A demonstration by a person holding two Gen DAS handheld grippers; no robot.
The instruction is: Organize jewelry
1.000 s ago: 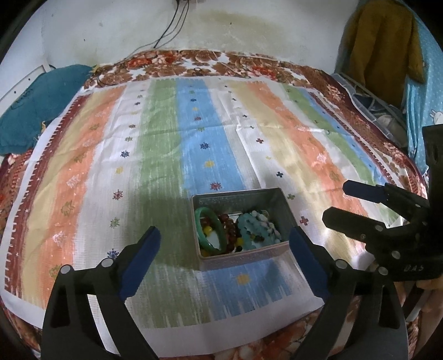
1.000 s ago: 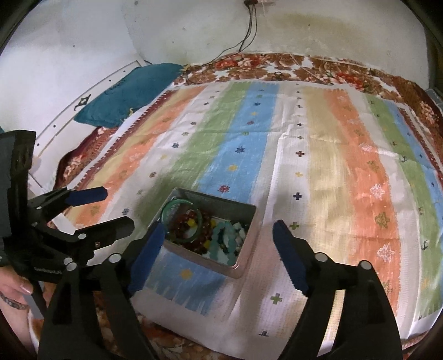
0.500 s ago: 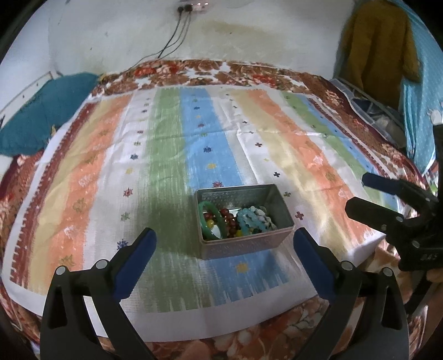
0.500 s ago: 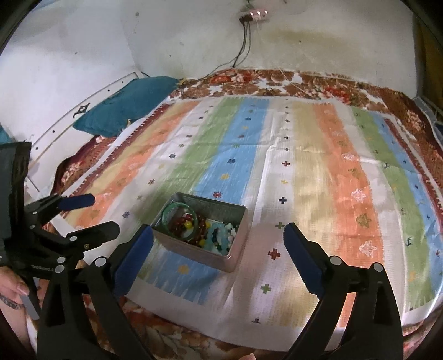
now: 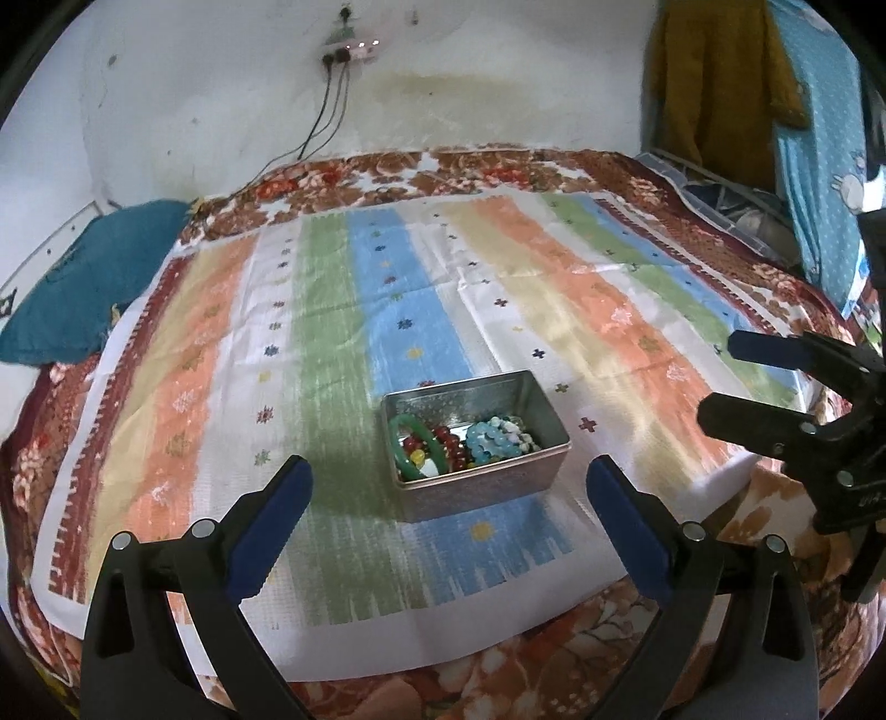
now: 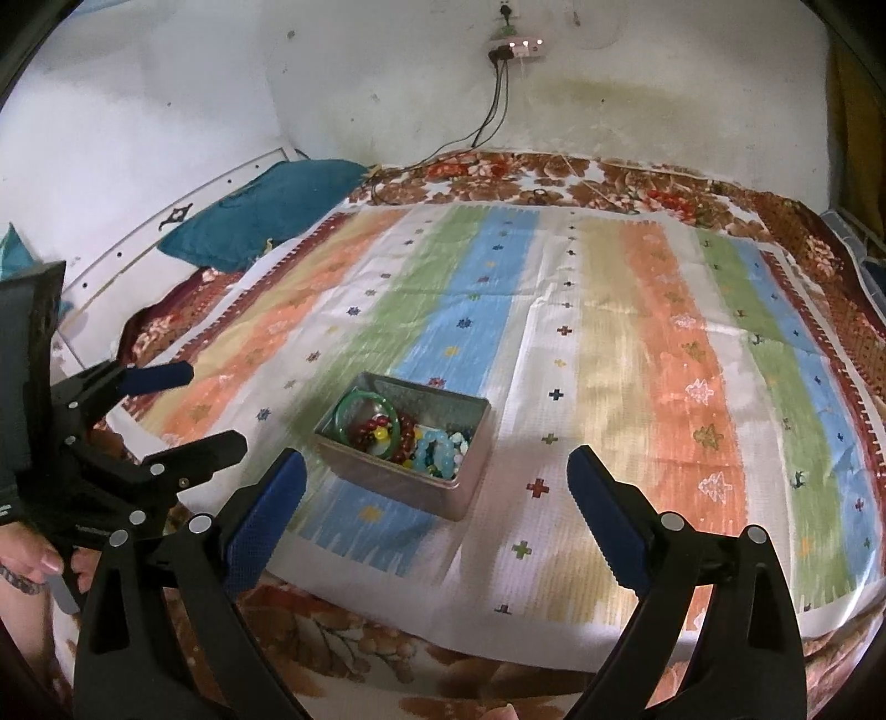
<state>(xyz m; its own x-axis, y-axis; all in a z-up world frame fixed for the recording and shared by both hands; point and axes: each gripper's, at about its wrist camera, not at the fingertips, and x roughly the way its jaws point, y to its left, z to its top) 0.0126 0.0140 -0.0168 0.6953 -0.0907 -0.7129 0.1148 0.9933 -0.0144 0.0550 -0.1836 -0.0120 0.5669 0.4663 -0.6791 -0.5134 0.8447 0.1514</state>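
While both the left gripper (image 5: pixel 446 523) and right gripper (image 6: pixel 437 509) hang spread wide and empty, the tin (image 5: pixel 487 490) of jewelry (image 5: pixel 462 443) at 12 o'clock risks tipping if a finger catches its rim.

My left wrist camera looks forward and down past my left gripper (image 5: pixel 448 520) at the near edge of the striped cloth (image 5: pixel 332 343), toward the far wall. My right wrist camera sits just beside it, facing much the same way past my right gripper (image 6: pixel 437 509). Both stand back from the metal tin (image 5: pixel 487 487) near that edge. They share the tin, cloth, teal pillow (image 6: pixel 266 210) and wall socket (image 6: pixel 520 47), and each sees the other gripper.
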